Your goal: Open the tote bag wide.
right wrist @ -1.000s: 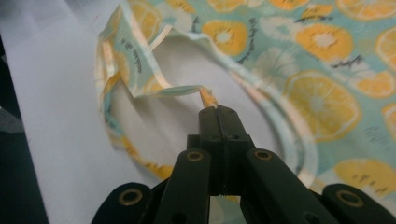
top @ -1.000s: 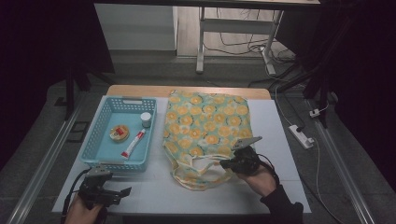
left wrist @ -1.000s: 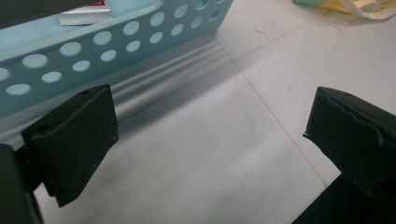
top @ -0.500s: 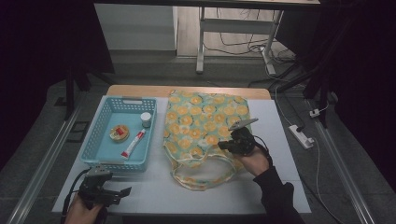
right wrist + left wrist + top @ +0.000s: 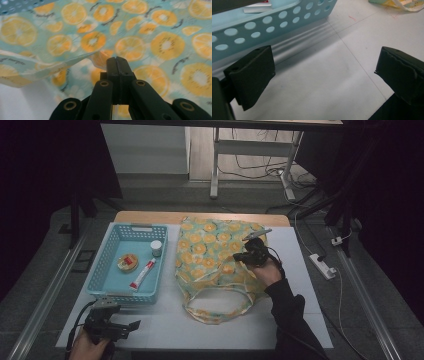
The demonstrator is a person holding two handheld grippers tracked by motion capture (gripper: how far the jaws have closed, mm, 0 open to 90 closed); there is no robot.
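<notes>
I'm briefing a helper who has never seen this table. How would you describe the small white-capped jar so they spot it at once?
Find the light blue basket on the left half of the table, beside the orange-print bag. The small jar stands upright at the basket's far right corner. Unlike the flat round tin and the red-and-white tube lying nearer, it stands upright with a white cap.

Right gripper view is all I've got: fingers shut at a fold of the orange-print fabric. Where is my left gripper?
Observer: The left gripper sits at the near left corner of the table, in front of the blue basket, fingers open on nothing.
Operator: What's in that basket?
Observer: A red-and-white tube, a round tin and a small white-capped bottle.
Operator: Which way does the bag open?
Observer: The bag has its handles looped toward you, at its near end.
</notes>
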